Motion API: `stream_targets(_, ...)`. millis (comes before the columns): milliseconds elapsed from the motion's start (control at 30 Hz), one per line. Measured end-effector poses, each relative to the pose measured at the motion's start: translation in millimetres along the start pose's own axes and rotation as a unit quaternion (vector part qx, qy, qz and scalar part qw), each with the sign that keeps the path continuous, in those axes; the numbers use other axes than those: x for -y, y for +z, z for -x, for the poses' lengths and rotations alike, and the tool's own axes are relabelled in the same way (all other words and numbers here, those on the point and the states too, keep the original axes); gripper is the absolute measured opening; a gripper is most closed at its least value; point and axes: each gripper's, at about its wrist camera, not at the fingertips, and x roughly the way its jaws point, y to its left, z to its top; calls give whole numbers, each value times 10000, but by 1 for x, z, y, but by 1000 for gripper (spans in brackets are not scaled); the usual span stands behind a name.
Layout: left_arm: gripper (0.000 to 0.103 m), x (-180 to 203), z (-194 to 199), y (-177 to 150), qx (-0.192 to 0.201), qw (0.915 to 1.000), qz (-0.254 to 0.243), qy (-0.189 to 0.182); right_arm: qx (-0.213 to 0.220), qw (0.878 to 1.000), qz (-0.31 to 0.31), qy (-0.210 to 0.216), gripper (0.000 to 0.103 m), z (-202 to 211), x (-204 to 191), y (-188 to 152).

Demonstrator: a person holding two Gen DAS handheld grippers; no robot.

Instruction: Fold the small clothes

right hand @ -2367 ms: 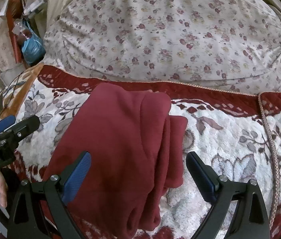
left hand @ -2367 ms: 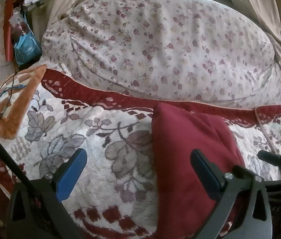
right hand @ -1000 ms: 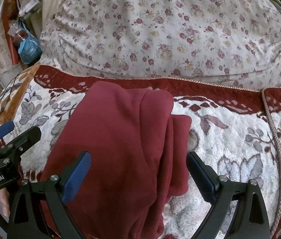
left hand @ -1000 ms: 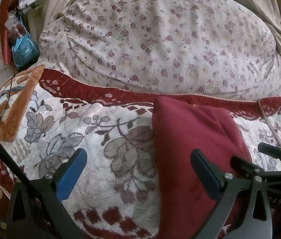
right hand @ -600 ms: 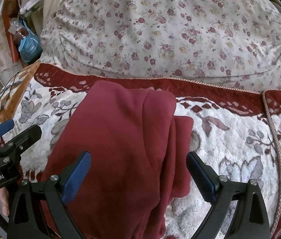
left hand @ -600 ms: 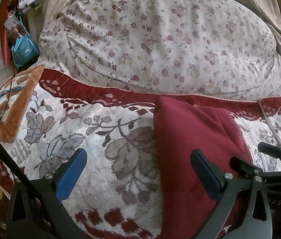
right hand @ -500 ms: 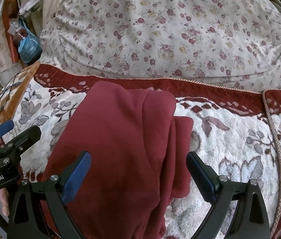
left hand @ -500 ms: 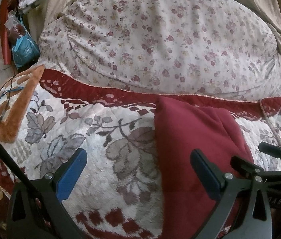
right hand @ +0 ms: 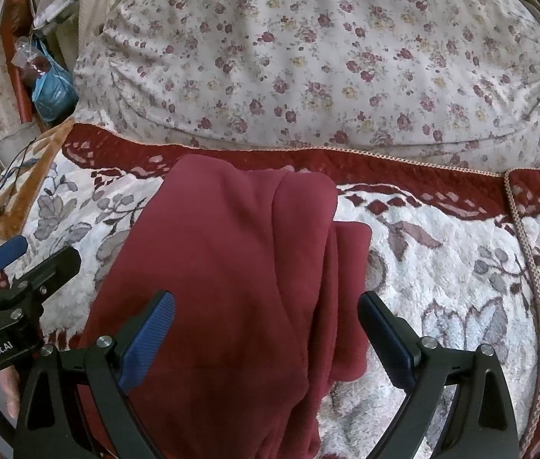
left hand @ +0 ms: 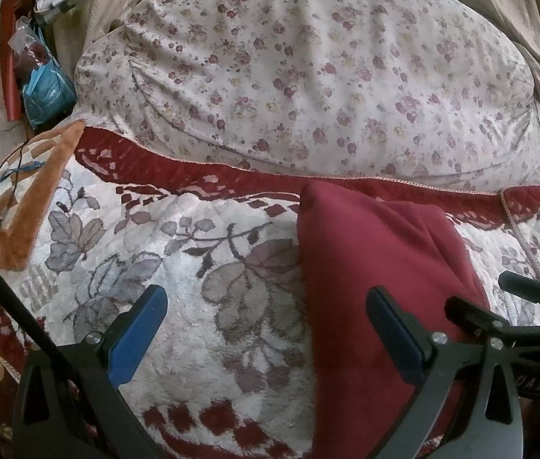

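Note:
A dark red fleece garment (right hand: 231,267) lies folded lengthwise on the floral blanket (right hand: 442,287), with a narrower layer sticking out along its right side. It also shows in the left wrist view (left hand: 369,267) at right. My right gripper (right hand: 266,329) is open and empty, its jaws spread above the garment's near half. My left gripper (left hand: 266,325) is open and empty, over the blanket (left hand: 193,287) by the garment's left edge. Each gripper appears at the edge of the other's view.
A big floral pillow or duvet (left hand: 308,76) fills the back. A blue bag (left hand: 46,91) and clutter stand at the far left. An orange blanket corner (left hand: 29,206) with cables lies at left. A braided cord (right hand: 530,267) runs down the blanket at right.
Almost nothing has changed; both grippers stay open and hover with only a slight drift of the views. The garment lies as before.

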Motion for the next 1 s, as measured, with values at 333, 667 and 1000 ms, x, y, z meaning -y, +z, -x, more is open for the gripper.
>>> stream_targets(333, 103, -2, 1, -1, -6, 10000, -28, -1, -16, 10000, -16, 2, 99, 0, 2, 1)
stream_targets(667, 103, -1, 1, -1, -6, 10000, -39, 4, -28, 10000, -24, -6, 99, 0, 1, 1)
stream_targets(1000, 103, -1, 0, -1, -8, 10000, -48, 11, -36, 10000, -33, 6, 99, -1, -1, 1)
